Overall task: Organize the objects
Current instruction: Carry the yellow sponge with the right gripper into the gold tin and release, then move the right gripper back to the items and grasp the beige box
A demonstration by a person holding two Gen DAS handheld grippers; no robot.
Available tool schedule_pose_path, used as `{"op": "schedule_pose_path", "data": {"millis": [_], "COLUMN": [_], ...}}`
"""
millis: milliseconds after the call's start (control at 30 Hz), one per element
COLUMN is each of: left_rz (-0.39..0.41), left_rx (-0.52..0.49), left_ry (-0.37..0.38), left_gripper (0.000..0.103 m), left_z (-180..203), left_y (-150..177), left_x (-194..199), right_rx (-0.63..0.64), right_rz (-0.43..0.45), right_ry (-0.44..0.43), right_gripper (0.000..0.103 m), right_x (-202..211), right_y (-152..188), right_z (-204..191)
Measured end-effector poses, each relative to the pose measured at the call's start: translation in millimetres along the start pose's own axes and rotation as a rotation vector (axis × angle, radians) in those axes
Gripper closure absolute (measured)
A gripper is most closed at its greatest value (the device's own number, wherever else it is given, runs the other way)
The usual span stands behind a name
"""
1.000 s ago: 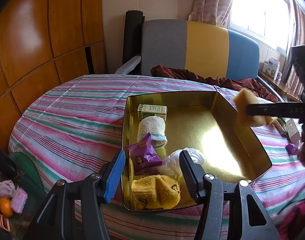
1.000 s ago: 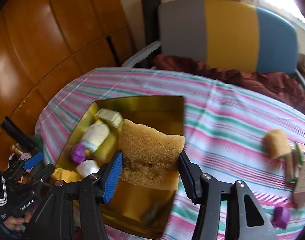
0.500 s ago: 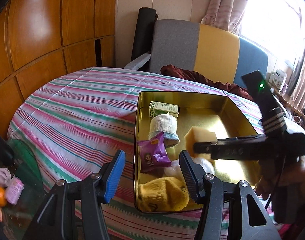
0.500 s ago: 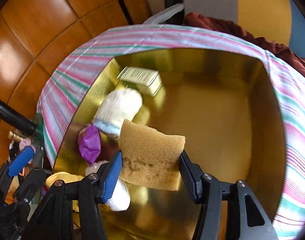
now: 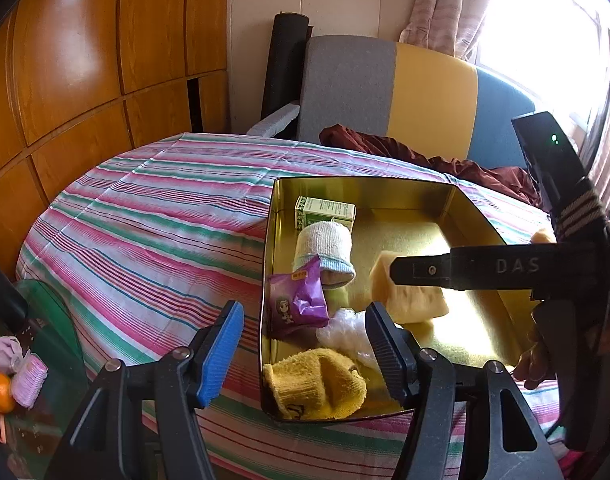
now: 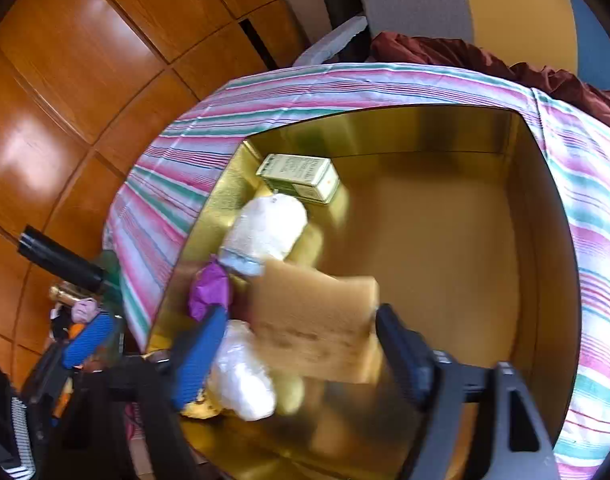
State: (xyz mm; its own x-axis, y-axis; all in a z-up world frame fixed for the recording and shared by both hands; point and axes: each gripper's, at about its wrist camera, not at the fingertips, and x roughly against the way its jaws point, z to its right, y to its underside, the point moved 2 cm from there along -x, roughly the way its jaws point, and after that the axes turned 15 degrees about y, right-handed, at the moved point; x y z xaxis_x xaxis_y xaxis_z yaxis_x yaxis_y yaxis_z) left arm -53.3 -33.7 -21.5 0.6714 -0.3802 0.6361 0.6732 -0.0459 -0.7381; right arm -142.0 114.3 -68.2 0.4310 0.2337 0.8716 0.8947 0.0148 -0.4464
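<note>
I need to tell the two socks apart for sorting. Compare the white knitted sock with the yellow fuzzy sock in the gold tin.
The white knitted sock has a pale blue cuff band; the yellow fuzzy sock is yellow all over, with a dark printed mark. The white one lies mid-way along the left wall of the gold tin, beside a green box; the yellow one fills the near left corner. Both are bunched up and lie loose.

Left wrist view: set behind the left claw (image 5: 305, 350), looking down at a slant across the striped surface (image 5: 153, 232) toward the sofa (image 5: 389, 92), near the gold tin (image 5: 267, 276). Right wrist view: set behind the right claw (image 6: 297, 354), steeper and closer, directly over the tin (image 6: 545, 240). Both views share the tin's interior and the surface.
</note>
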Motion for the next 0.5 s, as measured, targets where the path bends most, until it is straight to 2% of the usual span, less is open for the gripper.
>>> {"op": "schedule_pose_path", "data": {"millis": [267, 500], "left_rz": [0.004, 0.014], "left_rx": [-0.010, -0.031], "left_ry": [0.000, 0.004], "left_gripper": [0.038, 0.036], "left_z": [2.1, 6.0], "left_y": [0.6, -0.2], "left_x": [-0.1, 2.4], "right_rx": [-0.042, -0.102], "right_rz": [0.030, 0.116], "right_ry": [0.020, 0.078], "right_gripper": [0.021, 0.021], "right_x": [16.6, 54.5], "right_y": [4.8, 13.9], "right_z": [11.5, 51.7]}}
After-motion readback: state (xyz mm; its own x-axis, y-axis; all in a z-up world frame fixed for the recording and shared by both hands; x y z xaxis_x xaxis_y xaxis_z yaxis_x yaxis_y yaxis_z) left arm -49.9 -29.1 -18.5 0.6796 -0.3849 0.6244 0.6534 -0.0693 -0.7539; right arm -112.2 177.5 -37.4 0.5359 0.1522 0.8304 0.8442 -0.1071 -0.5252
